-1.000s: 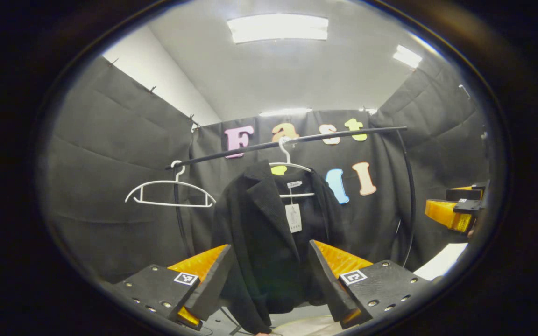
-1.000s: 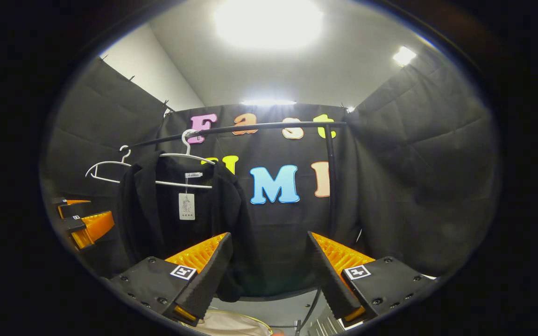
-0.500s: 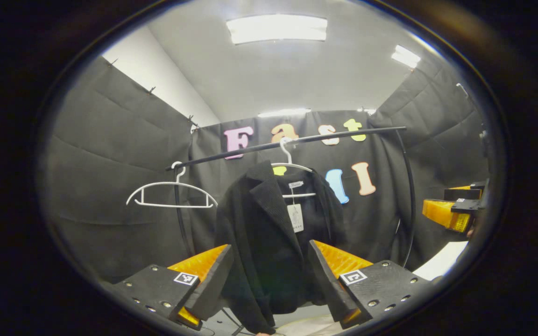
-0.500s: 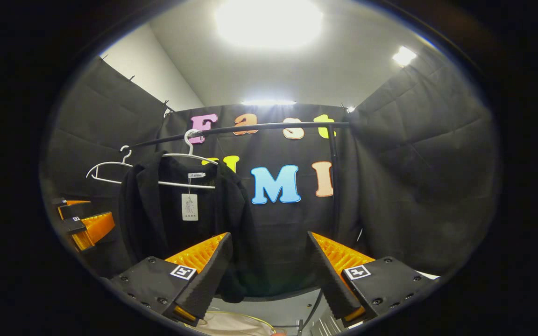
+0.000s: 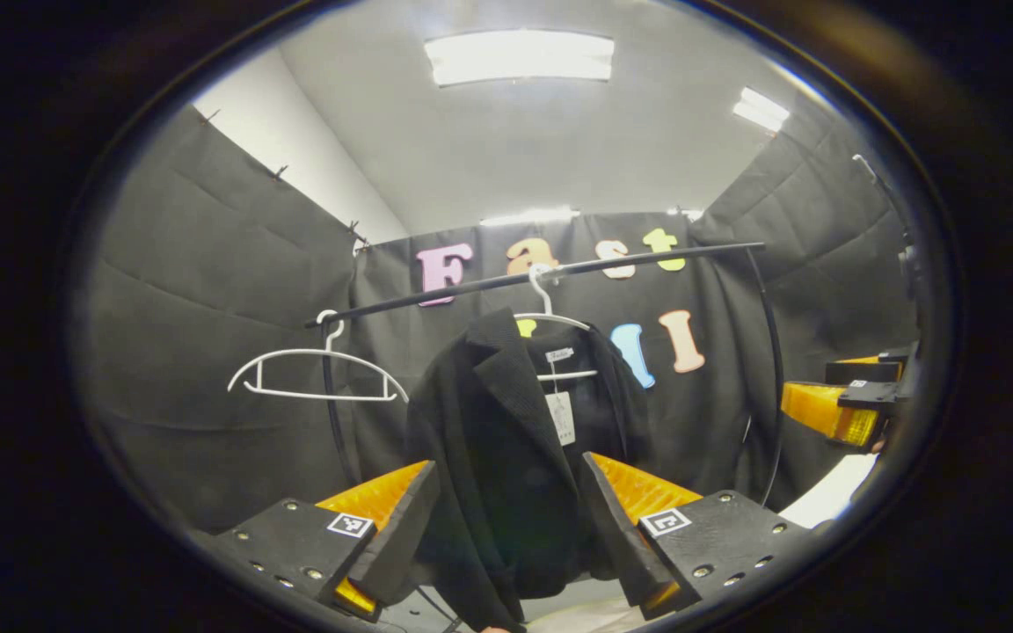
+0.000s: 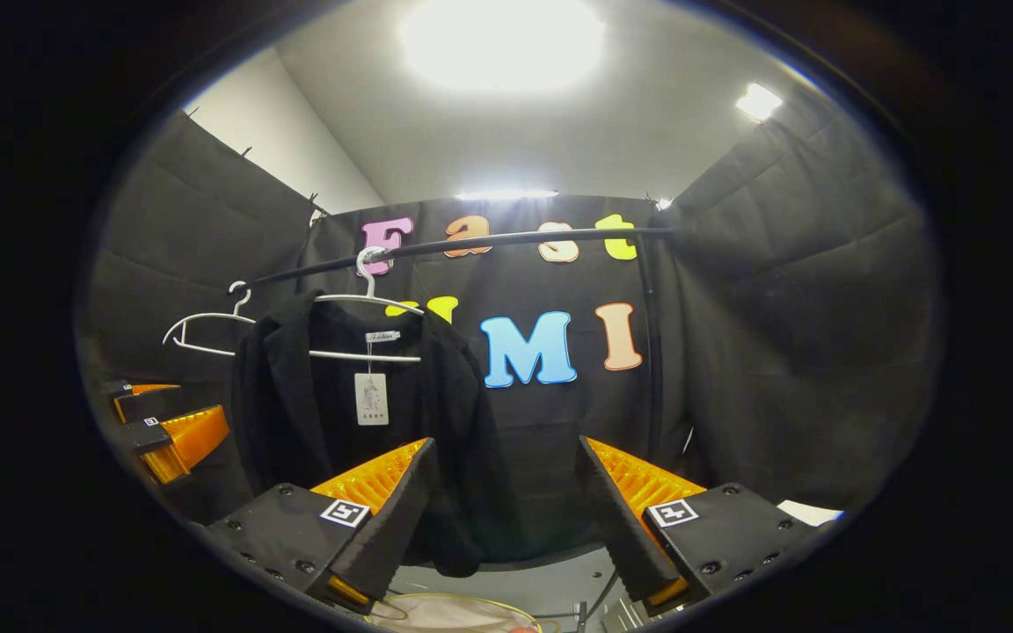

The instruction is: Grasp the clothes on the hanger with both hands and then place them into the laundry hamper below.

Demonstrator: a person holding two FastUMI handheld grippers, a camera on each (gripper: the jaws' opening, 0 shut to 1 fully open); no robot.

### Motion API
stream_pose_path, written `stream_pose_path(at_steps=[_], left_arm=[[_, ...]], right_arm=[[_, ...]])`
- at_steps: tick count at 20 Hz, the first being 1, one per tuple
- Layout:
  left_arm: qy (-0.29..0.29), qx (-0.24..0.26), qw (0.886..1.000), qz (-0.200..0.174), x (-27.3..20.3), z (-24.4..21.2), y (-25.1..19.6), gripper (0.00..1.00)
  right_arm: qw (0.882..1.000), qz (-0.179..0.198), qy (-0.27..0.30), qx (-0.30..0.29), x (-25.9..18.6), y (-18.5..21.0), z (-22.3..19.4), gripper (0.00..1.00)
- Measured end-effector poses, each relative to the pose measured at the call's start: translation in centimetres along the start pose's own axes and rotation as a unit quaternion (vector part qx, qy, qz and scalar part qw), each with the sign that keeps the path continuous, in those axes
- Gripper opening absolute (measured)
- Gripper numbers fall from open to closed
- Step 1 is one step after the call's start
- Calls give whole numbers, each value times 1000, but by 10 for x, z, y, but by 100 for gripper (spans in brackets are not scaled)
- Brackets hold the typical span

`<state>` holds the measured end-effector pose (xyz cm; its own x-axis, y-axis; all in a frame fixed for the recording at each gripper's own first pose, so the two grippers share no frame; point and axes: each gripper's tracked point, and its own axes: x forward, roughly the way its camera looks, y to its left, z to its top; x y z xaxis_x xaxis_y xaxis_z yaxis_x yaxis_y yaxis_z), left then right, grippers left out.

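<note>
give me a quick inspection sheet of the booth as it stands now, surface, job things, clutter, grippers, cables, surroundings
surface: pale floor strip under the rack.
job's things: black jacket hangs on a white hanger from the black rail, paper tag at its collar; hamper rim shows below.
clutter: empty white hanger on the rail beside the jacket.
grippers: left gripper open, short of the jacket; right gripper open, off the jacket's side, holding nothing.
cables: thin dark line near the rack's foot; cannot tell if cable.
surroundings: black cloth walls, ceiling lights.
</note>
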<state>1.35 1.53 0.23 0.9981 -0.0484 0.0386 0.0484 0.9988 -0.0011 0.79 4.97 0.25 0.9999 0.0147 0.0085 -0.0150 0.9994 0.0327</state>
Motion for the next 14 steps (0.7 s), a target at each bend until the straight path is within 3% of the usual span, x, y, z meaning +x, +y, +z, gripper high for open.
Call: stream_pose_path(at_steps=[8,14], left_arm=[[2,-3,1000,3,21,0,-4,94],[-2,9,999,40,56,7,-12,94]], right_arm=[[999,41,-8,-4,42,29,7,97],[995,94,-9,7,92,45,10,97]])
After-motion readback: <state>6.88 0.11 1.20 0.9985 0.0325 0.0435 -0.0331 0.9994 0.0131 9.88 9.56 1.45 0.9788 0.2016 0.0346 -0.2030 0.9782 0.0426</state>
